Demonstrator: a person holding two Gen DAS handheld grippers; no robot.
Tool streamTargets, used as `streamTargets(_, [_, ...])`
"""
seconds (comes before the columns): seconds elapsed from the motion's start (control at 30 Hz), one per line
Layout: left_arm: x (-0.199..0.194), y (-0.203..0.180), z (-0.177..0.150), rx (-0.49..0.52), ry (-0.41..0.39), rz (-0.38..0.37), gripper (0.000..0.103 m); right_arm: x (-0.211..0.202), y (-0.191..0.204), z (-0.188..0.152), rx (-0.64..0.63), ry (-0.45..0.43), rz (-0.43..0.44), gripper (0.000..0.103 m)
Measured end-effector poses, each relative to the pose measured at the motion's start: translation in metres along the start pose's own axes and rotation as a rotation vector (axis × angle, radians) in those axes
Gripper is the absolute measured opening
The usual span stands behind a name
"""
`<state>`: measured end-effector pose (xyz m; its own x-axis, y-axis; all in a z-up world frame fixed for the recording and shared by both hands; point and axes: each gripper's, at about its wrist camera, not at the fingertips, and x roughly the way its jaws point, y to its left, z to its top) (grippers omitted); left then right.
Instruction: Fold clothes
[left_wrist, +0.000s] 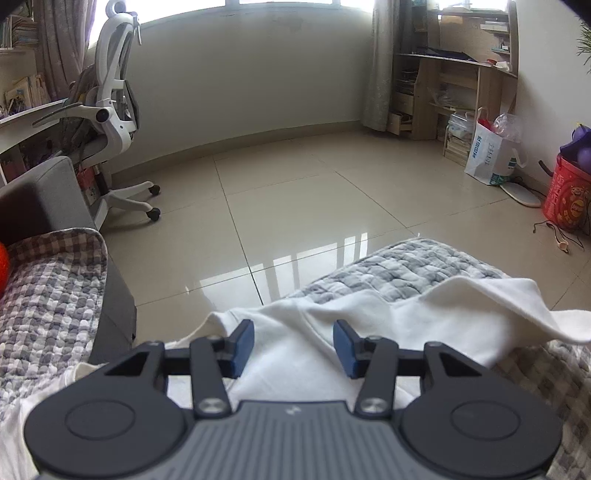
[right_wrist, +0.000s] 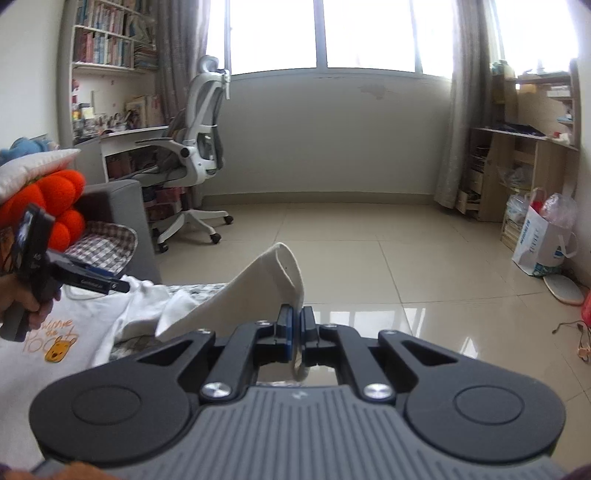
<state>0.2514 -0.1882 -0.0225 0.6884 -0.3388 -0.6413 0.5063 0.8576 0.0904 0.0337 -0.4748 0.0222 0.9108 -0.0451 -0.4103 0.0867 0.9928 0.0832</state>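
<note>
White cotton garment: a white cotton top with a small yellow bear print and orange lettering (right_wrist: 55, 343) lies spread on the grey-and-white checked quilted cover (left_wrist: 406, 269), directly under and ahead of both tools.
Right gripper: the right hand-held gripper (right_wrist: 296, 328) has its blue pads pressed together on a lifted edge of the white cloth, which stands up in a loop just ahead of the jaws.
Left gripper: the left hand-held gripper (left_wrist: 293, 345) hangs over the cloth with its blue pads spread apart; fabric lies beneath the gap, but the pads do not press on it.
Person: a hand (right_wrist: 20, 299) holds the left tool's handle, well to the left of the right gripper.
Progress, as a judgement: early in a fold. One edge is raised and not yet laid over; the body of the top looks rumpled, not squared up. No finished, stacked piece shows.
Left to do, as a judgement: carry the raised edge across, flatten it, then make the remaining folds.
Count: garments visible, one; grippers, two; gripped edges, one; white office chair (right_wrist: 199, 147) far ahead, one.
</note>
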Motion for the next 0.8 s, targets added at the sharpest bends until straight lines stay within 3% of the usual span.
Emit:
streamTargets(0.17, [0.025,0.000,0.000,0.022,0.010,0.026,0.049,0.020,-0.043,0.002,0.196,0.012,-0.077,0.003])
streamTargets(0.33, [0.037,0.006,-0.010,-0.027,-0.021,-0.016,0.049,0.047,-0.076,-0.010,0.326,0.068,-0.119,0.003])
streamTargets(0.6, [0.030,0.000,-0.011,-0.020,-0.078,-0.007,0.046,0.074,-0.088,-0.068,0.403,0.227,-0.178,0.003])
streamTargets(0.8, [0.030,-0.008,-0.012,-0.006,-0.088,0.025,0.046,0.116,-0.079,-0.119,0.457,0.411,-0.134,0.003])
